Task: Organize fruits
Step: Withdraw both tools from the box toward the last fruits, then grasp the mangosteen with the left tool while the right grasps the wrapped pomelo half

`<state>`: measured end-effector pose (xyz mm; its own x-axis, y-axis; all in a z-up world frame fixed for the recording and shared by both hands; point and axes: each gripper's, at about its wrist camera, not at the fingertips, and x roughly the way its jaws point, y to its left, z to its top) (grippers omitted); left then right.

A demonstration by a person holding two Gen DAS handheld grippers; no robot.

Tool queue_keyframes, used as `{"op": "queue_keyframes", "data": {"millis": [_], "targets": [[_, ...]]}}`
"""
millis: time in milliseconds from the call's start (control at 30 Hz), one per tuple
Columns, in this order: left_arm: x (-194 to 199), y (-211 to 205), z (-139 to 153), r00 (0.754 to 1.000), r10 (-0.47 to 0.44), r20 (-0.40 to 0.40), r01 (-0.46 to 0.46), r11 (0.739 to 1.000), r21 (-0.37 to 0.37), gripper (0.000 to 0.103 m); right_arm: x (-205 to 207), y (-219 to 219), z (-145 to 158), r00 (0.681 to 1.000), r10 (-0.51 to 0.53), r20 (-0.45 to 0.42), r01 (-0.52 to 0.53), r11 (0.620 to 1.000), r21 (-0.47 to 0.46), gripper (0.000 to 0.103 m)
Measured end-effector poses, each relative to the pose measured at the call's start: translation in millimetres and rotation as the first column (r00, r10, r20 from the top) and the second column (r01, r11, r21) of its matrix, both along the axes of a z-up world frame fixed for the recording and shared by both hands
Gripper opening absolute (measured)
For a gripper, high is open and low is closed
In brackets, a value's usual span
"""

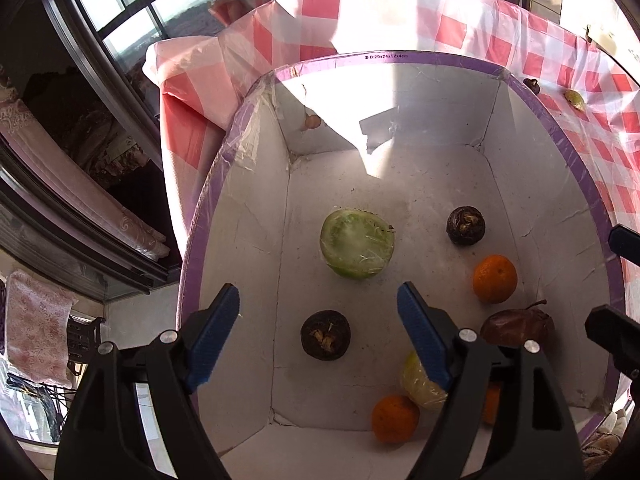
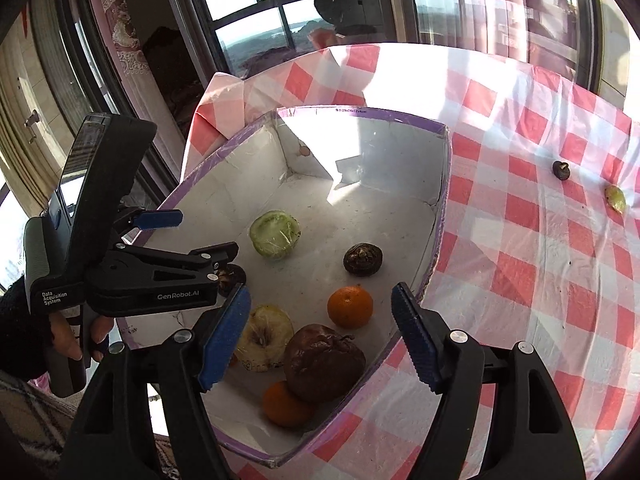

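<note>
Inside the purple-rimmed box (image 2: 438, 216) on the checked tablecloth (image 2: 540, 264), the fruits are lying loose: from left, a dark round fruit (image 1: 325, 335), a green cut half (image 1: 357, 243), a yellow half (image 2: 264, 338), two oranges (image 2: 350, 306), a brown wrinkled fruit (image 2: 324, 362). The left gripper (image 1: 318, 334) is hanging over them, jaws apart and empty; the right gripper (image 2: 322, 336) is likewise gaping with nothing clamped. Two small fruits (image 2: 561, 170) are sitting out on the cloth.

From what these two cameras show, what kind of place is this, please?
Probably a home, a table beside big windows. The checked tablecloth, the patterned curtain and the tall window onto open land suggest it. A white box on the cloth holds fruit.
</note>
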<state>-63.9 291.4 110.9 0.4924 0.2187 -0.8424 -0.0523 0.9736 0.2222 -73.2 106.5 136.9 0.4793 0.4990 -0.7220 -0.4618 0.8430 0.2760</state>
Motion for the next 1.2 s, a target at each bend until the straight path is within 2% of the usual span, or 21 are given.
{"op": "queue_keyframes", "data": {"millis": [67,167,300,367,433,533,667,733,800,900,1000,1067,1200], "targets": [[1.6,-7.1,12.9,0.997,0.015,0.076,-0.016,1.000,0.022,0.094,2.6,-13.7,0.8,0.999,-0.049,0.002,0.049,0.999,-0.004,0.073],[3.0,-26.4,33.4,0.981,0.000,0.193,-0.005,1.000,0.026,0.096,8.5,-45.0,-2.2,0.991,-0.124,-0.042,0.126,0.991,0.046,0.074],[0.4,-68.2,64.3,0.925,-0.070,0.374,0.063,0.998,0.030,0.101,14.4,-92.7,-16.3,0.963,-0.253,-0.098,0.256,0.967,0.017,0.074],[3.6,-97.3,74.1,0.898,-0.131,0.420,0.138,0.990,0.015,0.101,15.6,-118.3,-27.1,0.940,-0.314,-0.130,0.315,0.949,-0.013,0.074],[8.3,-128.1,77.2,0.881,-0.199,0.429,0.222,0.975,-0.005,0.101,16.2,-142.3,-37.8,0.917,-0.368,-0.152,0.362,0.930,-0.068,0.074],[18.2,-183.3,67.4,0.863,-0.328,0.385,0.361,0.932,-0.016,0.101,17.9,-179.3,-52.7,0.876,-0.441,-0.193,0.423,0.897,-0.131,0.074],[26.0,-246.3,36.0,0.838,-0.467,0.281,0.493,0.870,-0.025,0.101,22.4,-223.7,-72.8,0.822,-0.520,-0.231,0.477,0.851,-0.218,0.074],[33.1,-269.6,14.8,0.840,-0.502,0.208,0.524,0.849,-0.066,0.101,25.9,-244.9,-82.8,0.798,-0.549,-0.246,0.497,0.832,-0.244,0.074],[43.1,-285.9,-7.7,0.849,-0.512,0.131,0.526,0.843,-0.117,0.101,32.1,-263.7,-92.8,0.777,-0.573,-0.260,0.511,0.816,-0.272,0.074],[61.3,-300.0,-38.1,0.878,-0.477,0.034,0.476,0.864,-0.163,0.101,46.7,-289.5,-104.8,0.757,-0.597,-0.264,0.526,0.797,-0.295,0.074],[81.4,-305.1,-63.4,0.914,-0.404,-0.044,0.389,0.901,-0.190,0.101,73.6,-309.6,-115.4,0.762,-0.595,-0.255,0.523,0.798,-0.301,0.074],[98.1,-308.8,-76.5,0.931,-0.355,-0.084,0.335,0.922,-0.193,0.101,97.3,-318.4,-121.7,0.777,-0.582,-0.239,0.511,0.806,-0.300,0.075],[136.3,-318.7,-87.6,0.955,-0.282,-0.096,0.263,0.949,-0.174,0.101,158.3,-329.5,-126.9,0.846,-0.512,-0.148,0.459,0.841,-0.287,0.080]]}}
